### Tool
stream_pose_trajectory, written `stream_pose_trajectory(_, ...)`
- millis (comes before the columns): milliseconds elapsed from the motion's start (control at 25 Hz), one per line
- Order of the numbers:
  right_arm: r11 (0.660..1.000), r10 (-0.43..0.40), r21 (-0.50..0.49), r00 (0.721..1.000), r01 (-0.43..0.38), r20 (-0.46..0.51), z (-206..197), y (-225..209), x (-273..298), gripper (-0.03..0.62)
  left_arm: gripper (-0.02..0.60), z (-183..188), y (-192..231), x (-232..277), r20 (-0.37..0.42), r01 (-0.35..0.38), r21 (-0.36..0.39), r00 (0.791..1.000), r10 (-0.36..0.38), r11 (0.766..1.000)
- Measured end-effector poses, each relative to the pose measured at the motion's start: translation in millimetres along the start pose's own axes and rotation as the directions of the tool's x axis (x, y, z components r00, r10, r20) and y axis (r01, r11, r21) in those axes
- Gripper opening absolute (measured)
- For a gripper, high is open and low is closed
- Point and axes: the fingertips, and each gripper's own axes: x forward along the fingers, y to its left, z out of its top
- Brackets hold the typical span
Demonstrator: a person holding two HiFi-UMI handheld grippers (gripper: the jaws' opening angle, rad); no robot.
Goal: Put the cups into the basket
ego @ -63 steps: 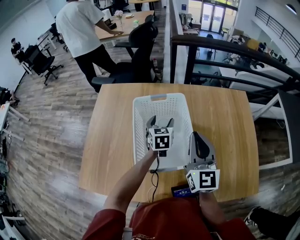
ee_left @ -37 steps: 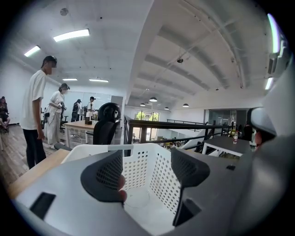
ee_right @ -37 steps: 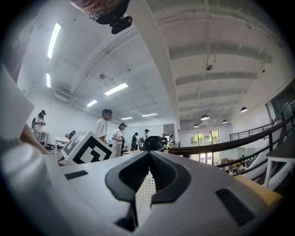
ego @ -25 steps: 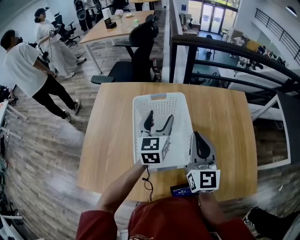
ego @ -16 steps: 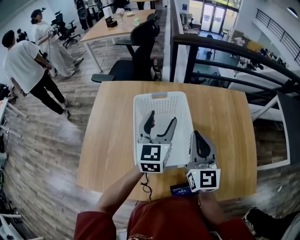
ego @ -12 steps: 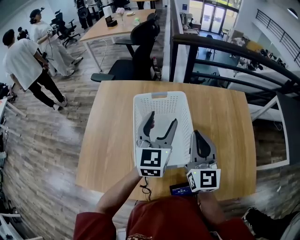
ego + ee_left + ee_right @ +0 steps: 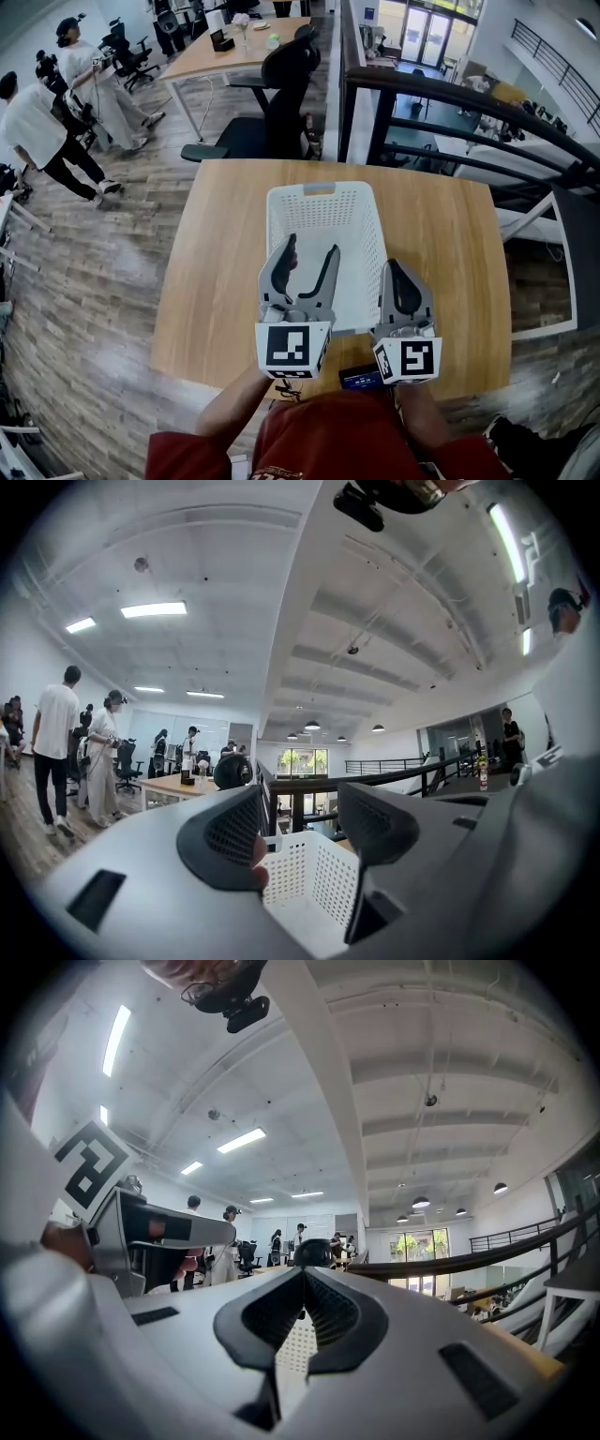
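A white perforated basket [image 7: 319, 191] stands on the wooden table [image 7: 445, 234]. I see no cup in any view, and what shows of the basket's inside is bare white. My left gripper [image 7: 309, 249] hovers above the basket's near left part. Its jaws are apart and closing with nothing between them. In the left gripper view the left gripper [image 7: 300, 823] points over the basket [image 7: 323, 888] toward the far side. My right gripper [image 7: 395, 270] stays at the basket's near right corner with its jaws together. In the right gripper view the right gripper [image 7: 303, 1283] holds nothing.
A small black device [image 7: 361, 378] lies at the table's near edge between the grippers. A black office chair [image 7: 281, 84] stands beyond the far edge. A dark railing [image 7: 450, 103] runs at the back right. People [image 7: 37, 122] walk on the wooden floor at far left.
My left gripper has drawn back out of the basket toward the person and risen, and its jaws stand slightly narrower. The right gripper has not moved. The people at far left have walked on.
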Motion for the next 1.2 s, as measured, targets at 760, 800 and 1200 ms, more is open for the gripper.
stream_pose_trajectory(760, 1.0, 0.009, -0.001, 1.0, -0.009, -0.005, 1, 8, 0, 0.012, 0.015, 0, 27, -29, 0.033, -0.083, -0.071, 0.996, 0.085, 0.994)
stream_pose_trajectory(800, 1.0, 0.009, -0.001, 1.0, -0.009, -0.004, 2, 8, 0, 0.012, 0.008, 0, 27, -30, 0.034, -0.084, -0.067, 0.996, 0.086, 0.994)
stream_pose_trajectory(1200, 1.0, 0.014, 0.0, 1.0, -0.014, -0.011, 2, 10, -1, 0.012, 0.008, -7, 24, -37, 0.035, -0.084, -0.031, 0.996, 0.086, 0.996)
